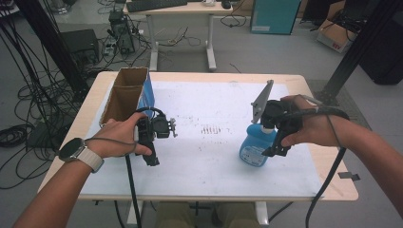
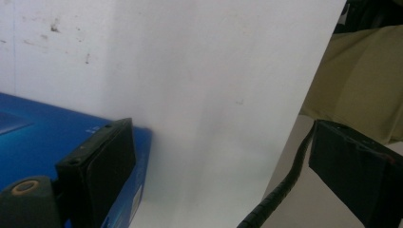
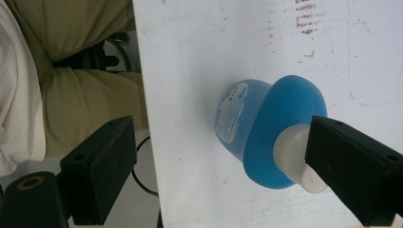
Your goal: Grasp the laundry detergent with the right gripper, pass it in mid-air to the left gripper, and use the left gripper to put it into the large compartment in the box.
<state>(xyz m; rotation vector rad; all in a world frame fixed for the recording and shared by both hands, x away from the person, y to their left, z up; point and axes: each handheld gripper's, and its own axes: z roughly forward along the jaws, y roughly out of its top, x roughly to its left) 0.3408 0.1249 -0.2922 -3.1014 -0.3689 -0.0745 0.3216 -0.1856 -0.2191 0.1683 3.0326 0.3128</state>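
A blue bottle [image 1: 255, 147] with a white cap stands upright on the white sheet at the right. My right gripper [image 1: 277, 146] hangs just above and beside it. In the right gripper view the bottle [image 3: 259, 126] is seen from above; its white cap [image 3: 291, 154] lies against the inner side of the right-hand jaw and the other jaw stands far off, so this gripper [image 3: 223, 173] is open. My left gripper [image 1: 152, 153] is held at the left near a cardboard box with a blue side [image 1: 128, 92]. Its jaws [image 2: 228, 175] are wide open over bare sheet, beside the blue box [image 2: 33, 137].
The white sheet [image 1: 204, 156] covers most of the wooden table [image 1: 340, 190]. The front table edge and the person's trousers [image 2: 361, 80] lie just beyond both grippers. A desk, cables and boxes stand on the floor behind the table.
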